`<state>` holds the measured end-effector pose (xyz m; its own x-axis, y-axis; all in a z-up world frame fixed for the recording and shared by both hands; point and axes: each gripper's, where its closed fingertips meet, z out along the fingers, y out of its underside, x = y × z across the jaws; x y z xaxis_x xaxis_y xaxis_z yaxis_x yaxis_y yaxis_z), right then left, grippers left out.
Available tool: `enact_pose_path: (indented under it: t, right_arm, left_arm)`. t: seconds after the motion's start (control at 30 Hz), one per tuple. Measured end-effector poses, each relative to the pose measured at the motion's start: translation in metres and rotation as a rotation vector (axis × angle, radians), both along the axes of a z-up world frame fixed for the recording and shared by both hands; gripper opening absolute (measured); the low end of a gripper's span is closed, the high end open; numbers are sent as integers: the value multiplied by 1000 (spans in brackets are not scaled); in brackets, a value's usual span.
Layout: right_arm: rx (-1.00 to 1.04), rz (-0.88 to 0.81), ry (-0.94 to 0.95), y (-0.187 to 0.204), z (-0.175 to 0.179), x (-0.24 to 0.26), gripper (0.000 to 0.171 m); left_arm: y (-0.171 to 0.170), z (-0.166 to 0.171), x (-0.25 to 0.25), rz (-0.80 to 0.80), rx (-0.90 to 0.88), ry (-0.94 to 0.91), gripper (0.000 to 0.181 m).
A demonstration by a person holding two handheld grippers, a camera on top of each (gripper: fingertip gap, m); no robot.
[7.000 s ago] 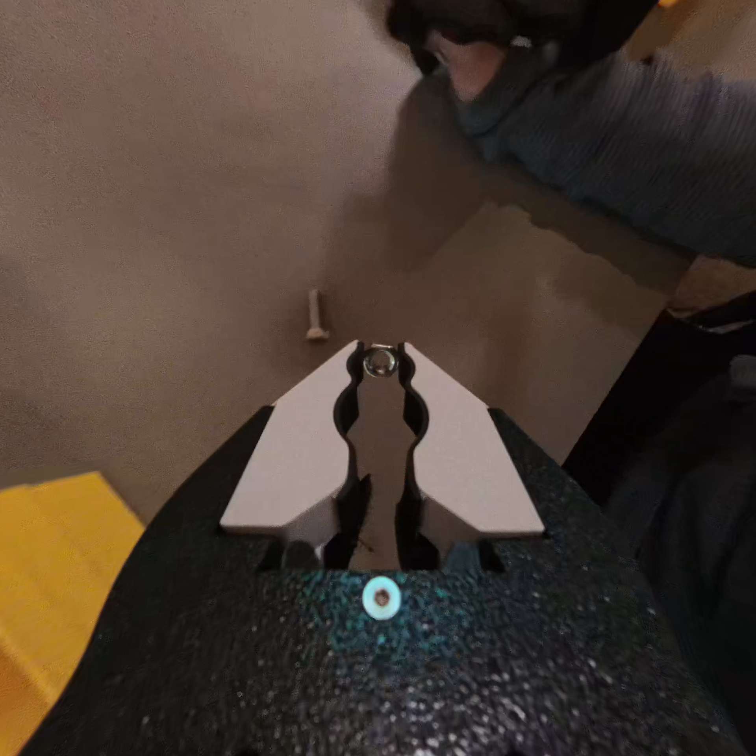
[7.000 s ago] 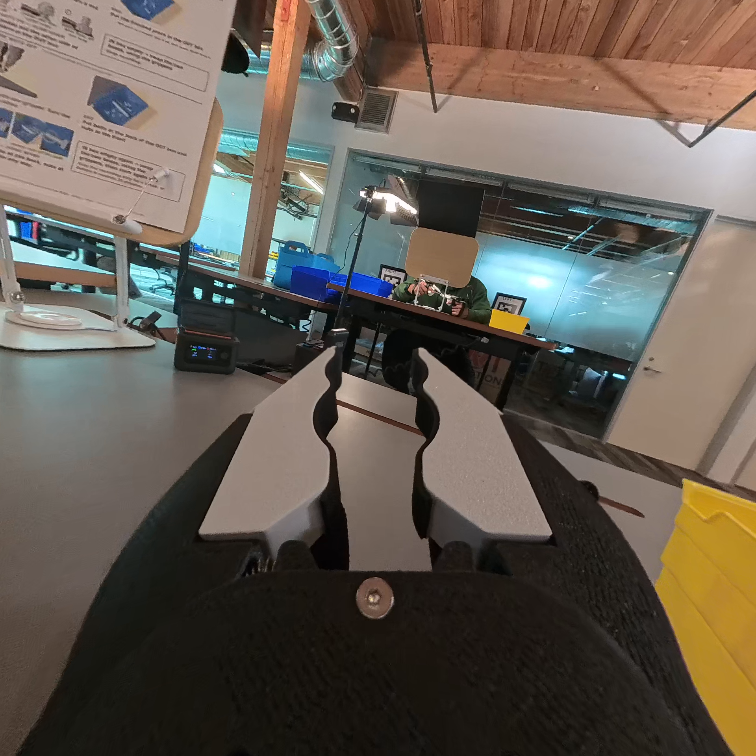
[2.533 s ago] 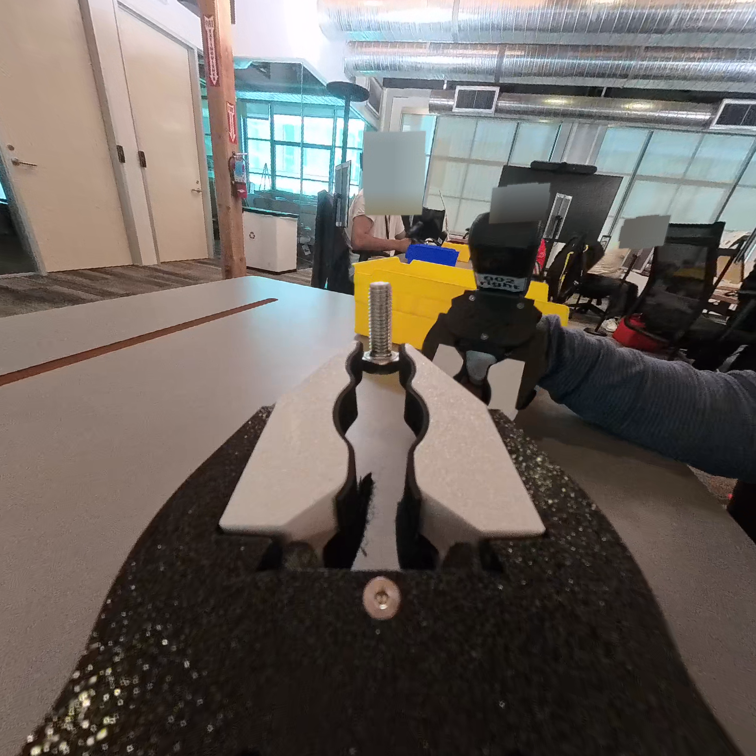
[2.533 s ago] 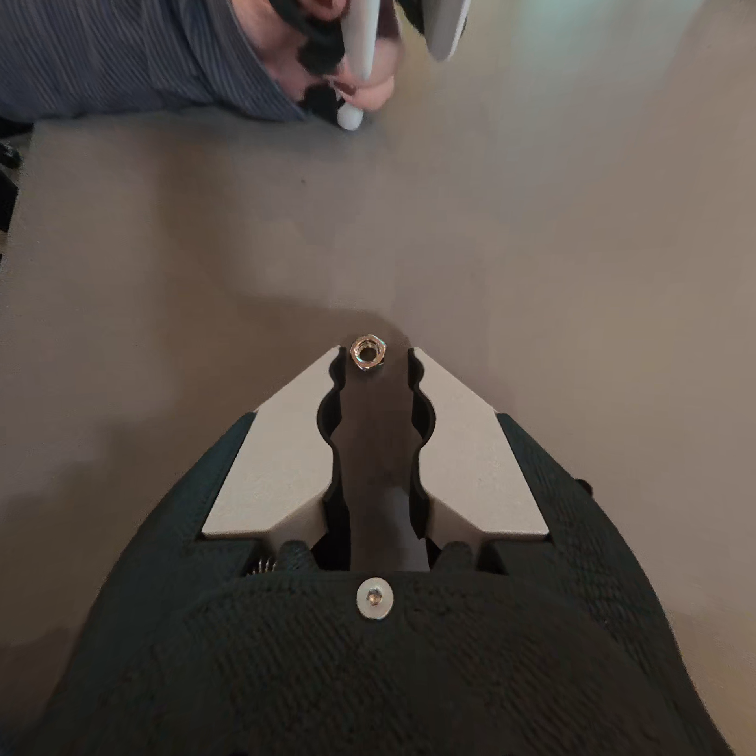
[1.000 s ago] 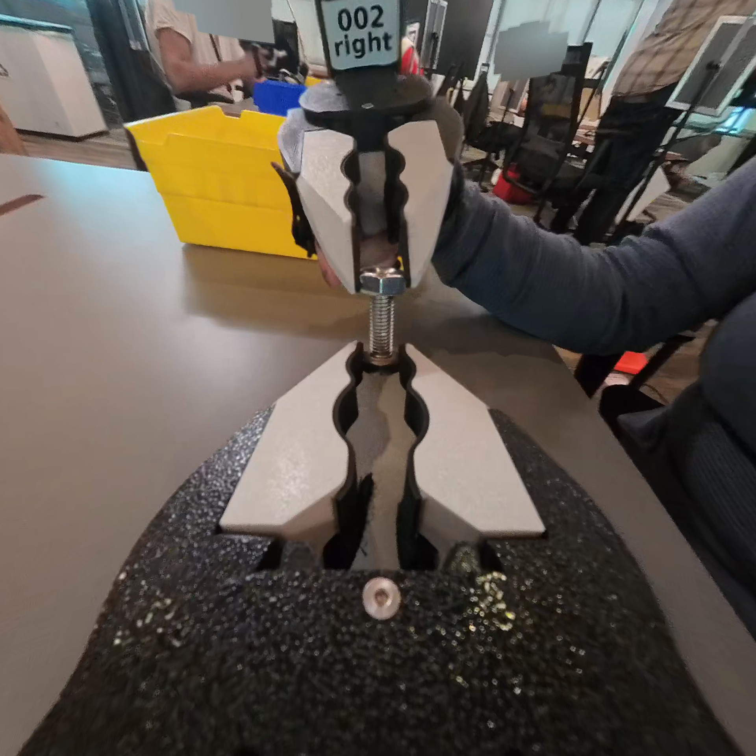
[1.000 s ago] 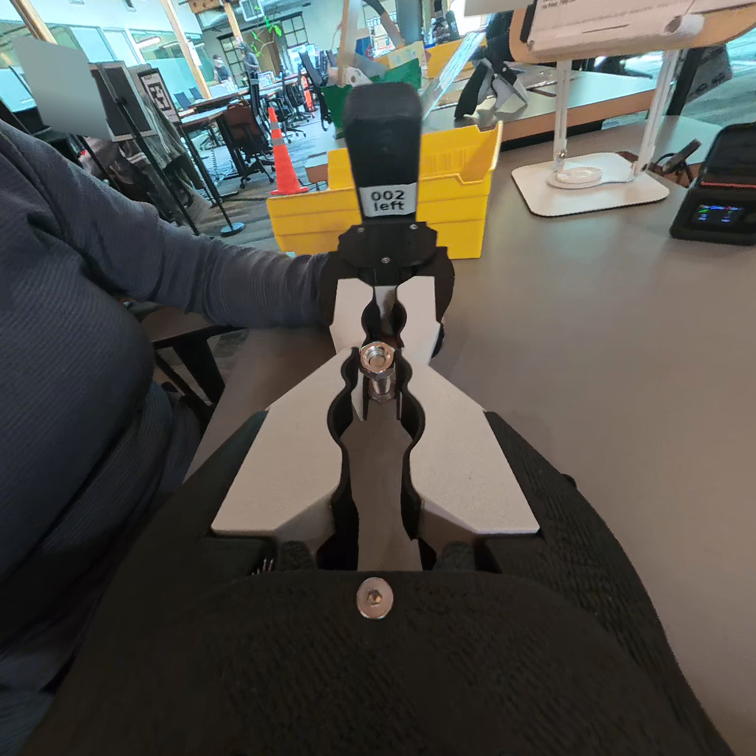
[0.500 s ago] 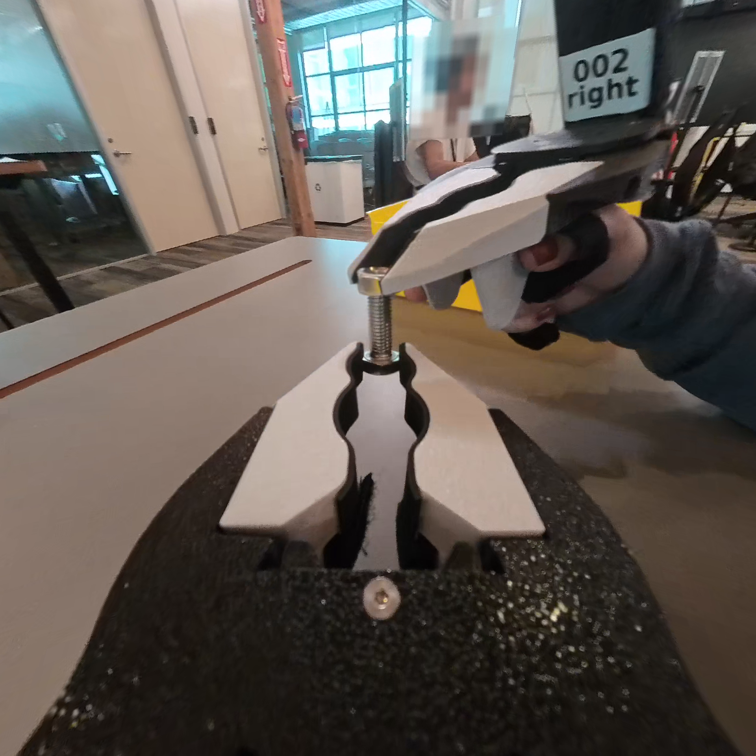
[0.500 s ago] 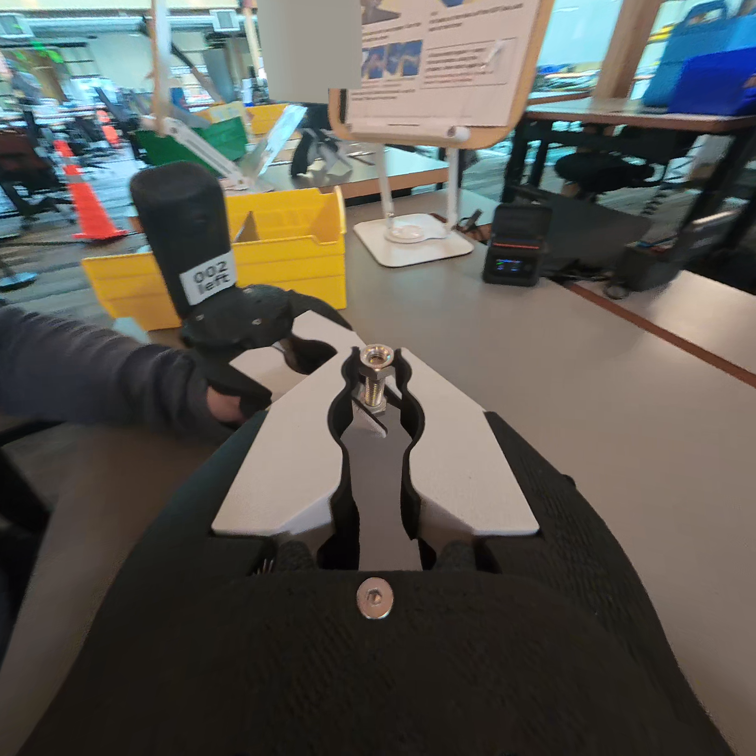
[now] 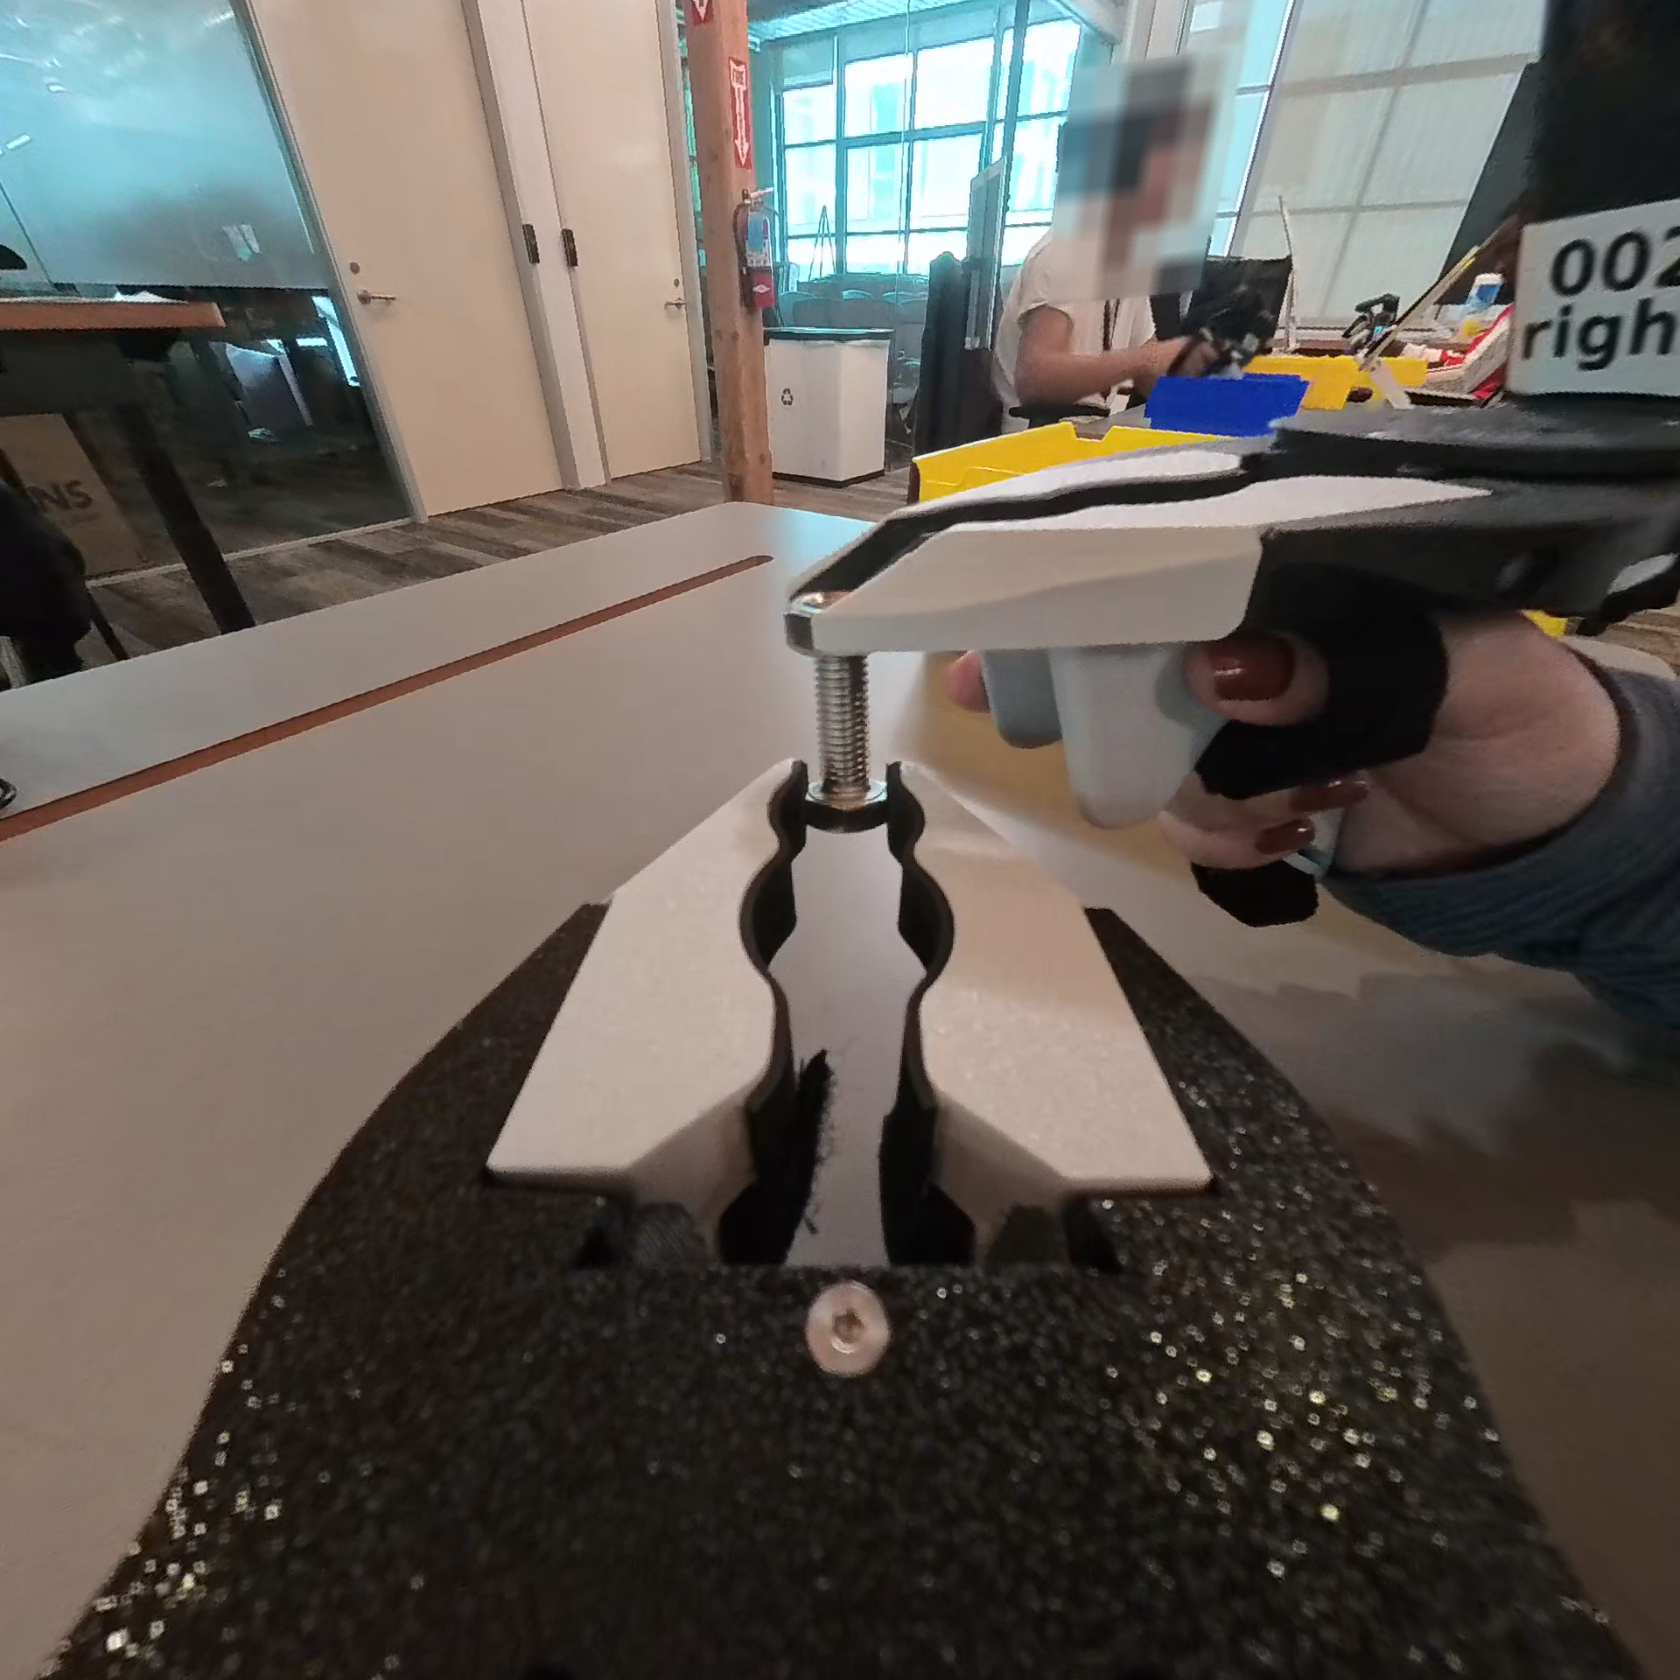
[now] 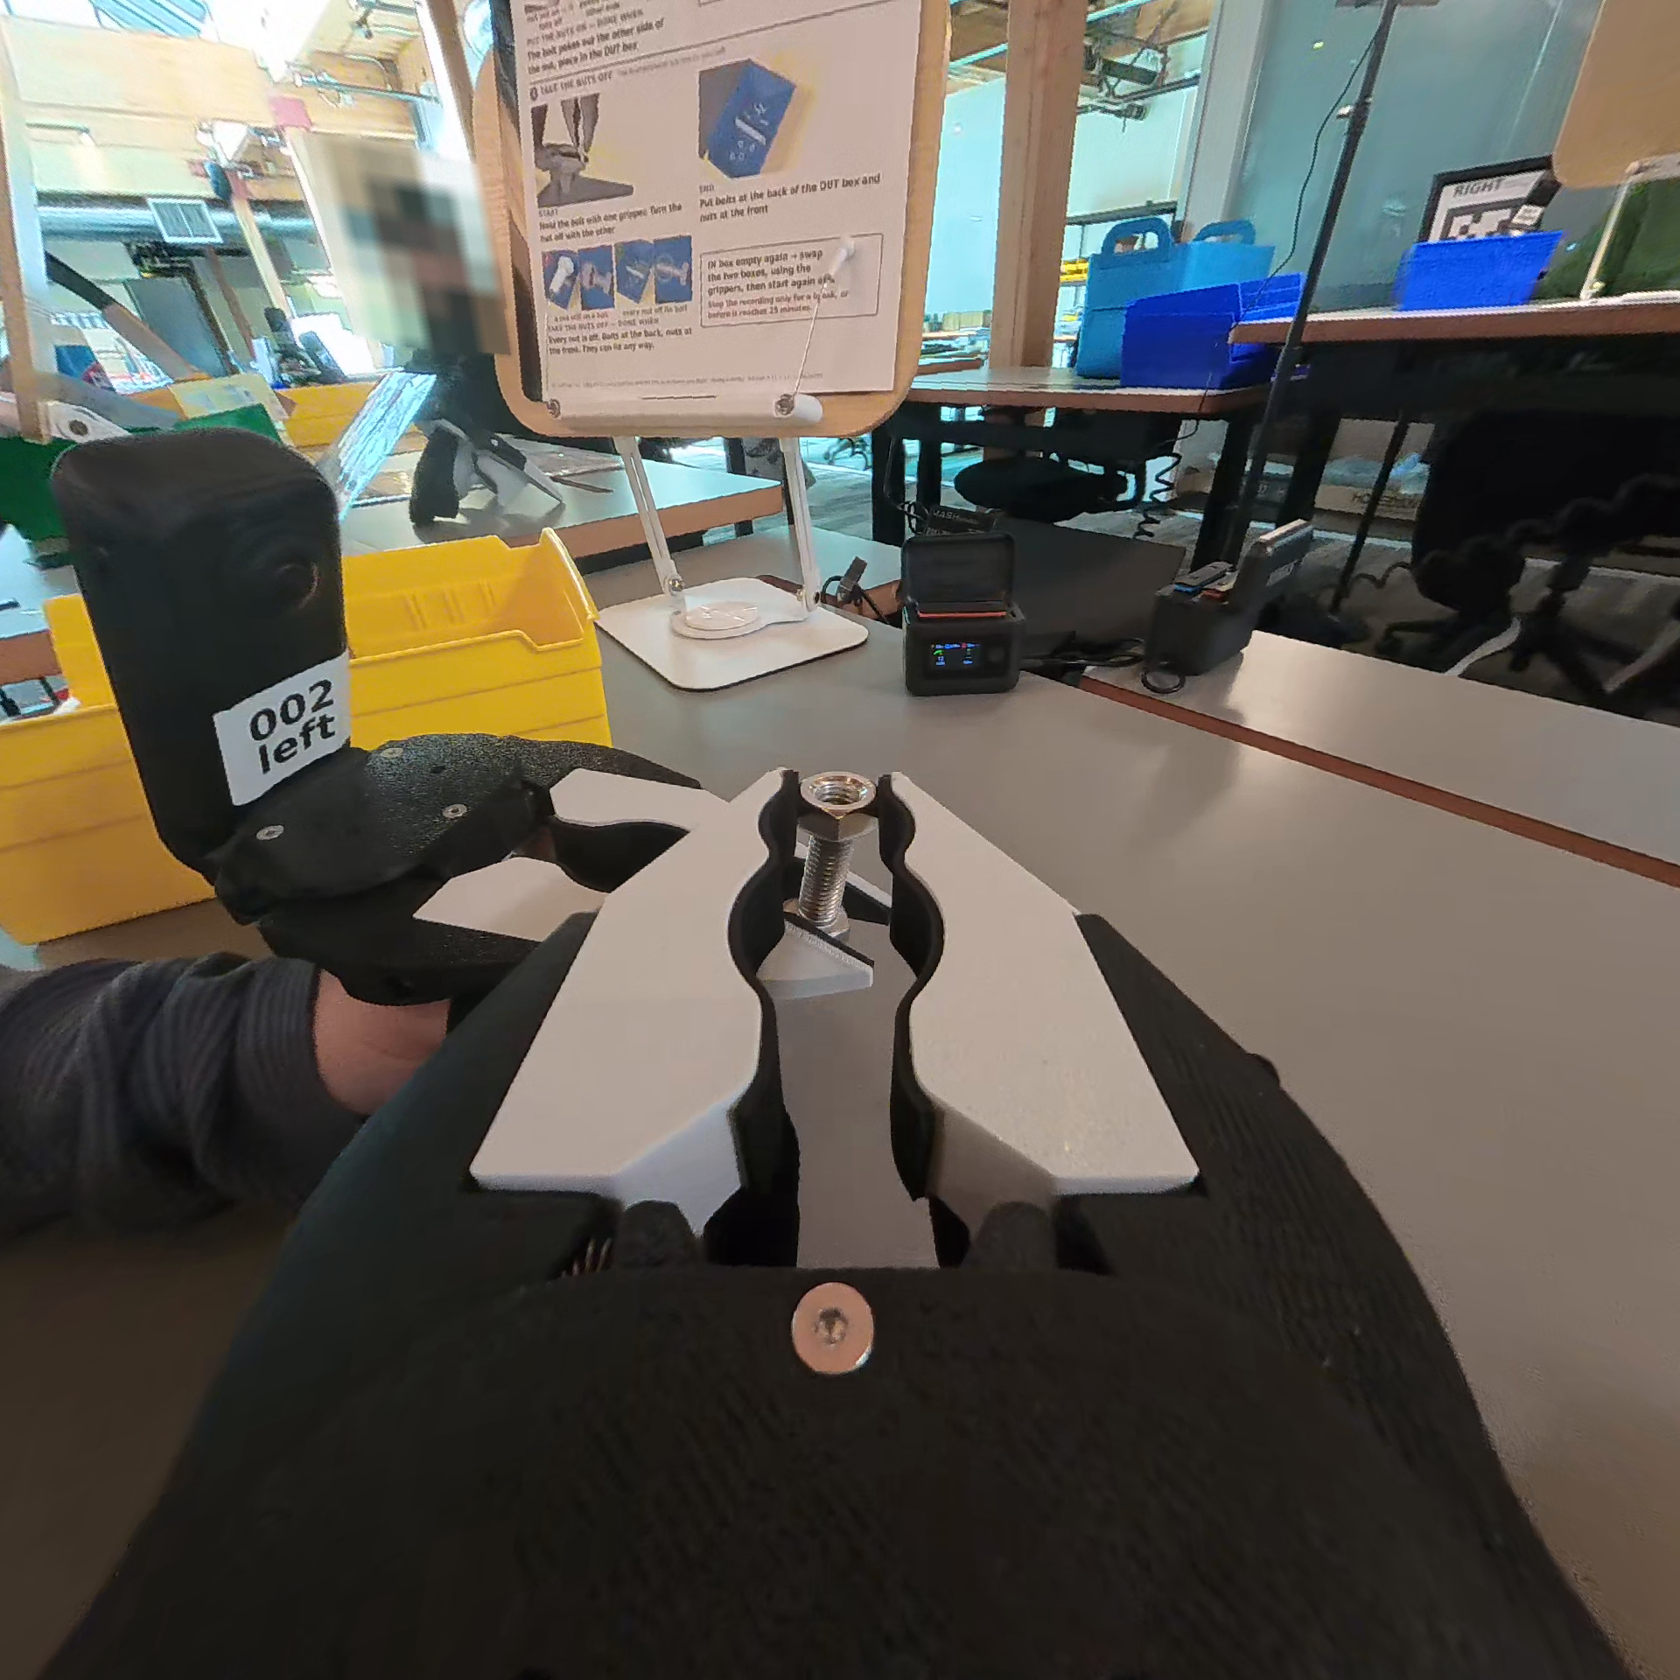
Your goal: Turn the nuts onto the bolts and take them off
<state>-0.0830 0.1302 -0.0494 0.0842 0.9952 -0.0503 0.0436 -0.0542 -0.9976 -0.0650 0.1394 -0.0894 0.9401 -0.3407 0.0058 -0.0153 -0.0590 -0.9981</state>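
A steel bolt (image 9: 841,718) stands upright between the two grippers above the grey table (image 9: 273,909). My left gripper (image 9: 841,793) is shut on the bolt's lower end, its head. My right gripper (image 9: 818,618) comes in level from the right, held by a hand, and is shut on a nut (image 9: 804,625) at the top of the thread. In the right wrist view the nut (image 10: 836,800) sits between my right gripper's (image 10: 835,784) fingertips with its threaded hole facing up. The bolt (image 10: 818,873) runs down from it to the left gripper's (image 10: 823,945) tips.
A yellow bin (image 10: 473,636) stands behind the left gripper and also shows in the left wrist view (image 9: 1000,459). A white stand (image 10: 727,627) with an instruction sheet and a small black device (image 10: 959,627) are at the back of the table. A person sits at a far table. The grippers are tip to tip, or close to it.
Within the last second the right gripper has swung round the bolt with the nut, from facing my left gripper head-on to lying crosswise from the right. Seven seconds ago it was empty.
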Motion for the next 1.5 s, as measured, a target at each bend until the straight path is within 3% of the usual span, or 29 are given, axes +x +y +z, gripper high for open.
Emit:
enact_pose_path:
  t: [0.1, 0.5, 0.8, 1.03, 1.23, 1.5]
  right_arm:
    - [4, 11, 6, -1, 1, 0, 16]
    - [47, 136, 26, -22, 3, -4, 58]
    - [55, 150, 28, -25, 3, -5, 58]
    - [48, 170, 48, -29, 5, -5, 59]
    - [64, 178, 53, -32, 5, -5, 57]
    - [57, 171, 91, -34, 8, -7, 65]
  left_arm:
    - [0, 0, 0, -9, 1, -8, 15]
    - [-5, 7, 8, -99, 41, -28, 15]
    - [-2, 9, -10, -30, 33, -92, 15]
    - [-12, 13, 23, -233, 66, -76, 15]
    - [-6, 18, -10, -87, 77, -154, 15]
    - [-8, 11, 14, -194, 52, -72, 15]
